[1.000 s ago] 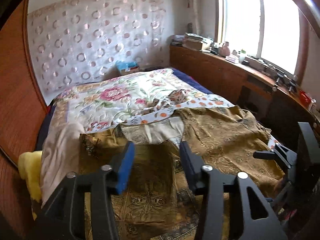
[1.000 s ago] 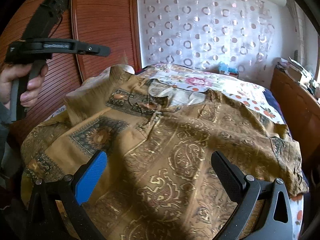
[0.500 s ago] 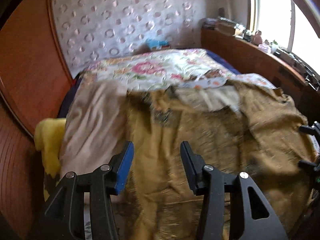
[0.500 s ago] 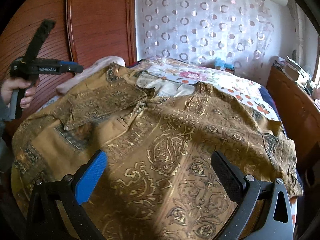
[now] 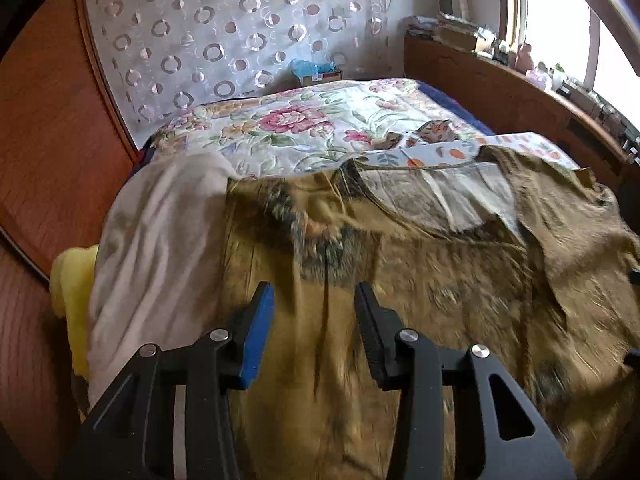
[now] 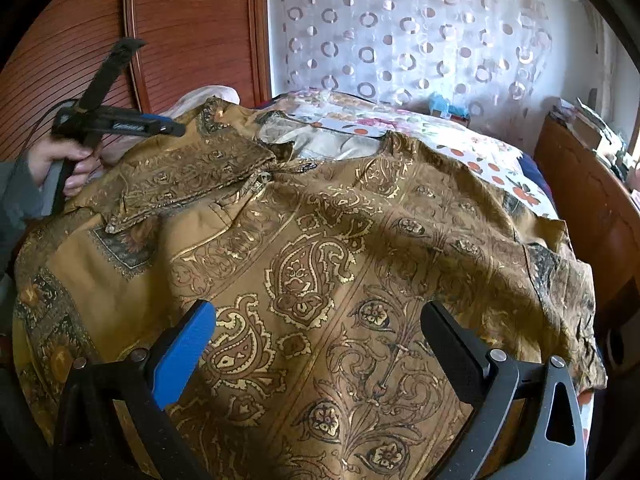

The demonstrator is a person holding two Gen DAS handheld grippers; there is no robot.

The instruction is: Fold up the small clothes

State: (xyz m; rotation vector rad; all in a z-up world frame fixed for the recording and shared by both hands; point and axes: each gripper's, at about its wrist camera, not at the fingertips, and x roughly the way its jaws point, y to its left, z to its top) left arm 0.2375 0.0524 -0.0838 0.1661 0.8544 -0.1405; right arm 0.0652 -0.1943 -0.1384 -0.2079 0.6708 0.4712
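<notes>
1. Paisley garment (image 5: 400, 288): in the left wrist view it lies spread over the bed, filling 3 to 6 o'clock; one sleeve looks folded in, the rest unfolded. The left gripper (image 5: 314, 328) hangs above it, jaws parted, holding nothing.
2. In the right wrist view the garment fills the centre; the right gripper (image 6: 318, 344) at 6 o'clock is spread wide and empty. No legible writing.

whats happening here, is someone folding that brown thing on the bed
A person holds tongs in each hand over a brown paisley garment spread on the bed. One sleeve is folded across its chest. Both the left tongs and the right tongs are open and grip nothing. A beige cloth lies beside the garment.
</notes>
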